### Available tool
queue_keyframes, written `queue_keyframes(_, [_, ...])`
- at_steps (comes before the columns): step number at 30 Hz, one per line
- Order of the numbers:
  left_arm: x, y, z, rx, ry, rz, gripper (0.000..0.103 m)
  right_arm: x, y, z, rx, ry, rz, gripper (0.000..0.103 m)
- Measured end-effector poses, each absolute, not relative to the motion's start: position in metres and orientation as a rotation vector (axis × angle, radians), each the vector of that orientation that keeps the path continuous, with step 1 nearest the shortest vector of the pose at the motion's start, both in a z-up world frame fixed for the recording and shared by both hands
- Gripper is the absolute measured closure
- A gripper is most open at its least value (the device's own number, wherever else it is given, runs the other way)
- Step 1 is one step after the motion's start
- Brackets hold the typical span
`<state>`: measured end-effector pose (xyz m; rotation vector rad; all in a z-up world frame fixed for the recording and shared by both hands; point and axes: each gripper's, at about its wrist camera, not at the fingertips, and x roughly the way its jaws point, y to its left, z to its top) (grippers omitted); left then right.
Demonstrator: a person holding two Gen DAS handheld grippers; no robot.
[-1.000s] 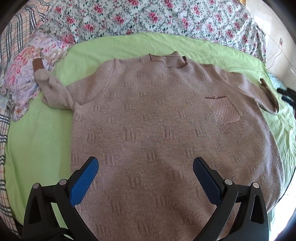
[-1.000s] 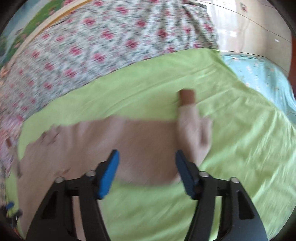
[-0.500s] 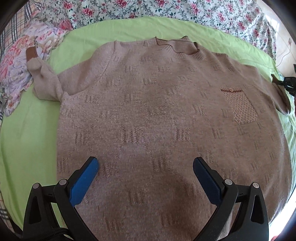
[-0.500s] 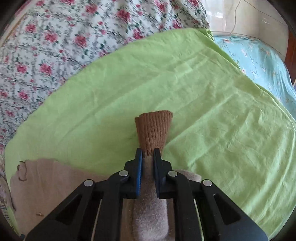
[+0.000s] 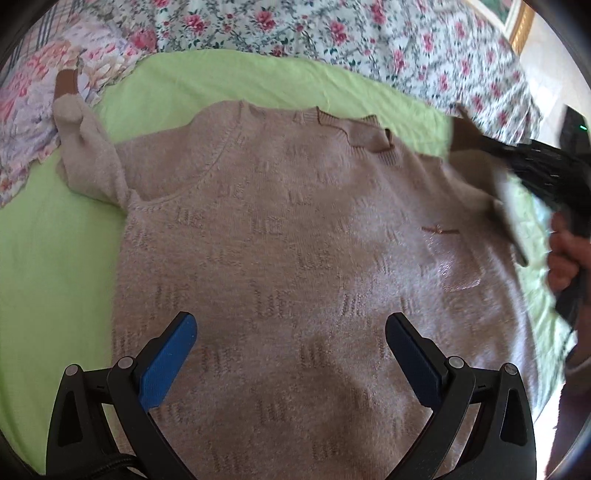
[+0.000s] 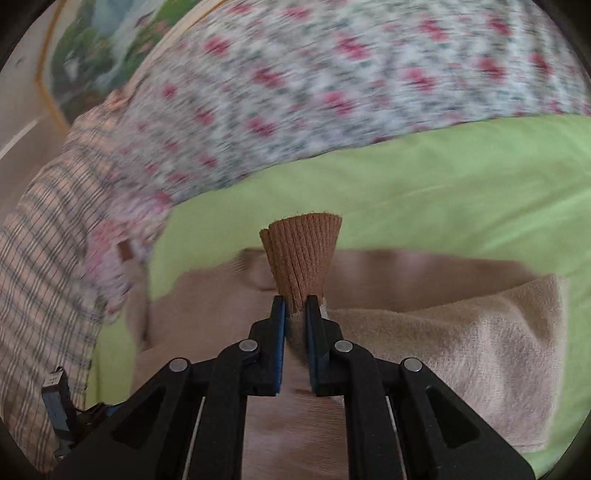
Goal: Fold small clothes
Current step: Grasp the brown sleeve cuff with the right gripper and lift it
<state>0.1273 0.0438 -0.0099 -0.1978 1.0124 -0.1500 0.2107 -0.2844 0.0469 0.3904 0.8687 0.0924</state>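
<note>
A beige knit sweater (image 5: 295,240) lies face up on a green sheet (image 5: 55,258), with a small chest pocket (image 5: 454,258) at the right. My left gripper (image 5: 290,347) is open and empty above the sweater's lower body. My right gripper (image 6: 295,317) is shut on the sweater's right sleeve just behind its brown ribbed cuff (image 6: 301,254), and holds the sleeve lifted over the sweater's body. In the left wrist view the right gripper (image 5: 517,162) shows blurred at the far right. The left sleeve (image 5: 85,158) lies bent at the upper left.
A floral quilt (image 5: 332,33) runs along the far side of the bed. A floral cloth (image 5: 29,122) and a checked blanket (image 6: 40,266) lie at the left. The green sheet (image 6: 424,173) extends around the sweater.
My right gripper, shut on the sleeve, has lifted it and swung it left toward the sweater's body. My left gripper has drifted a little over the sweater and stays open.
</note>
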Motion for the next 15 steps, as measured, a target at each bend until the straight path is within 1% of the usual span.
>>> queue_keyframes(4, [0.126, 0.058, -0.009, -0.247, 1.003, -0.175, 0.001, 0.237, -0.219, 0.017, 0.39, 0.925, 0.207, 0.092])
queue_keyframes(10, [0.134, 0.078, -0.015, -0.334, 0.998, -0.222, 0.001, 0.248, -0.177, -0.019, 0.415, 0.997, 0.282, 0.091])
queue_keyframes(12, [0.142, 0.081, -0.02, -0.361, 1.004, -0.244, 0.001, 0.249, -0.174, -0.027, 0.449, 1.026, 0.296, 0.086])
queue_keyframes(13, [0.148, 0.082, -0.023, -0.374, 1.009, -0.253, 0.001, 0.249, -0.174, -0.029, 0.469, 1.037, 0.297, 0.081])
queue_keyframes(14, [0.154, 0.082, -0.025, -0.384, 1.011, -0.259, 0.001, 0.245, -0.178, -0.029, 0.487, 1.031, 0.293, 0.07])
queue_keyframes(15, [0.162, 0.081, -0.027, -0.398, 1.012, -0.273, 0.001, 0.24, -0.181, -0.026, 0.497, 1.013, 0.288, 0.065])
